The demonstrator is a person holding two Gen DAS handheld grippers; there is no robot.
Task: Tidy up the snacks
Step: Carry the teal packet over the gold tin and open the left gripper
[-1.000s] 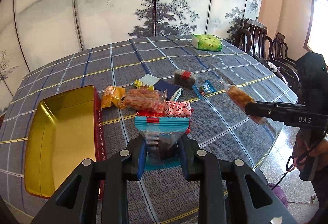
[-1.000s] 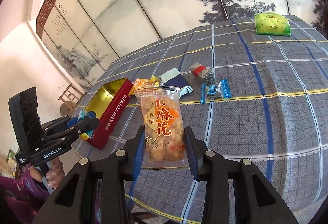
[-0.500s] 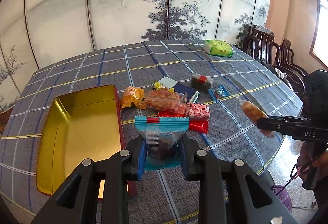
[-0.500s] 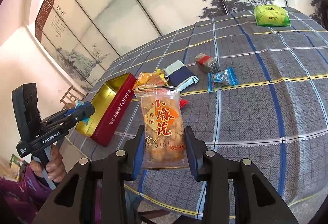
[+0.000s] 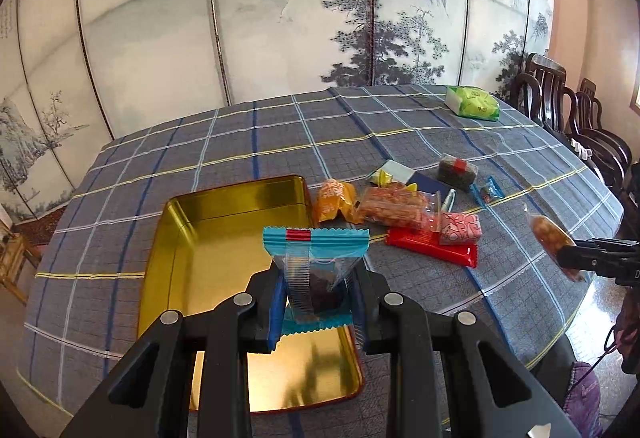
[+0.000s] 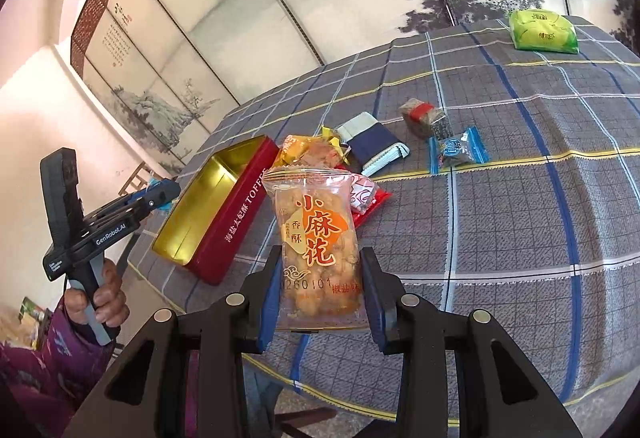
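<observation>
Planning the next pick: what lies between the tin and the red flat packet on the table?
In the left wrist view, an orange packet and a clear bag of fried snacks lie between the tin and the red packet.

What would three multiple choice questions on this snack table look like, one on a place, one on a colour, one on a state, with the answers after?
1. Where is the green packet?
A. inside the tin
B. alone on the far side of the table
C. in the right gripper

2. What colour is the tin inside?
A. gold
B. white
C. black

3. What is the left gripper doing?
A. standing open with nothing in it
B. closed on a blue-edged clear packet
C. closed on a pen

Answers: 1 B, it lies apart from the snack pile near the far edge. 2 A, the open tin's floor and walls shine gold. 3 B, both pads press the packet's sides, held above the tin.
</observation>
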